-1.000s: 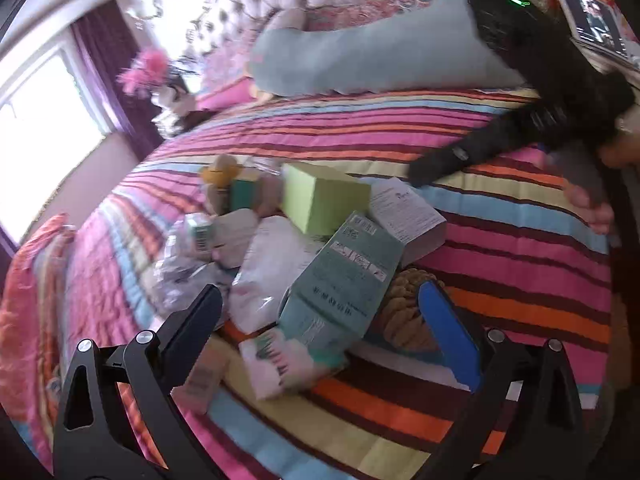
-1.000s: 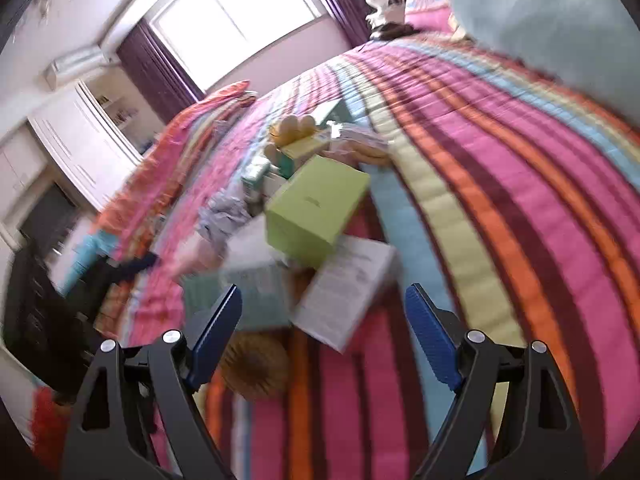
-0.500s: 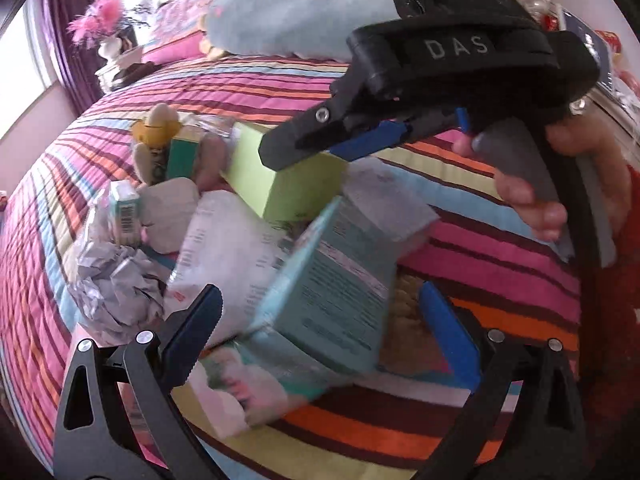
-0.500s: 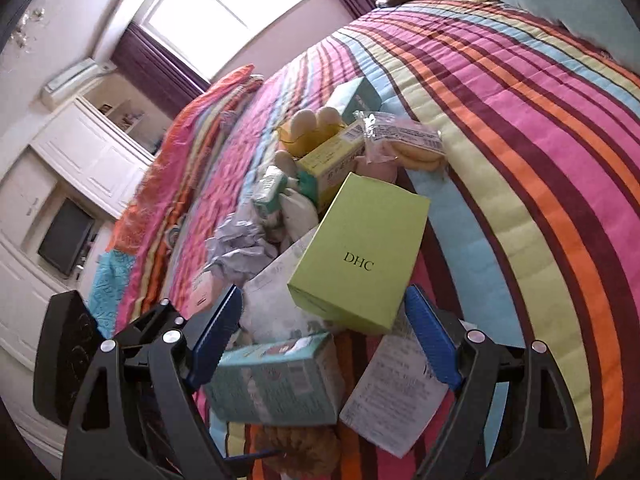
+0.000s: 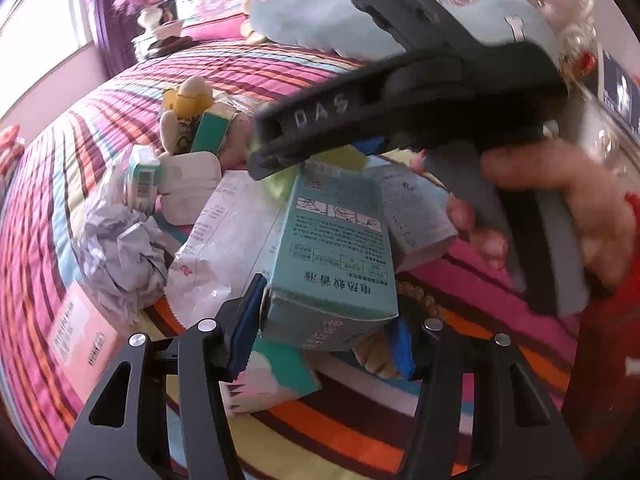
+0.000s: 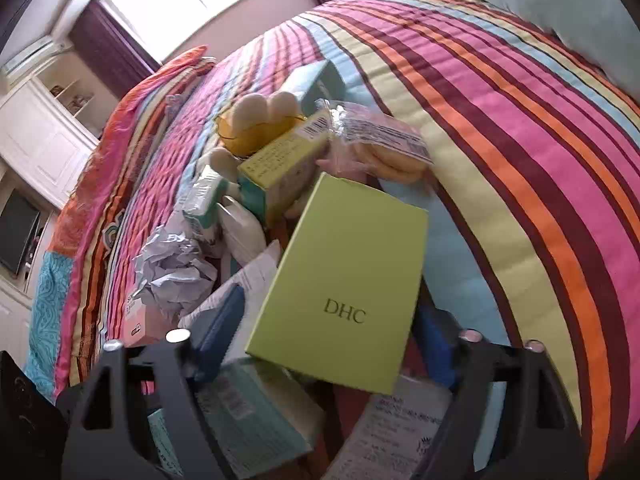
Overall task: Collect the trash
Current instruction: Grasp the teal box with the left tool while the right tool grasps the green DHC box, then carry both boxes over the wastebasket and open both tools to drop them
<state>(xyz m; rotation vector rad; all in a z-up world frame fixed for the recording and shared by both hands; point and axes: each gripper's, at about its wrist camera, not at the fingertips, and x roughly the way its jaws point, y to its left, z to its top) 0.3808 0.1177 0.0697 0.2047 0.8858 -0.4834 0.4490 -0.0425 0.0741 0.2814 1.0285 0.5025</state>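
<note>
A pile of trash lies on the striped bed. My left gripper has its blue pads against both sides of a teal box with printed text; it also shows in the right wrist view. My right gripper straddles a lime-green DHC box, its jaws on either side and still apart. In the left wrist view the right gripper's black body covers most of the green box. Crumpled grey paper and a white bag lie beside the boxes.
A pink box, a white leaflet box, a yellow-and-teal box, a yellow toy and a wrapped snack lie around. A pale blue pillow lies at the headboard. White cabinets stand beyond the bed.
Both grippers moved down and forward into the pile. The left jaws narrowed onto the teal box. The right jaws came around the green DHC box.
</note>
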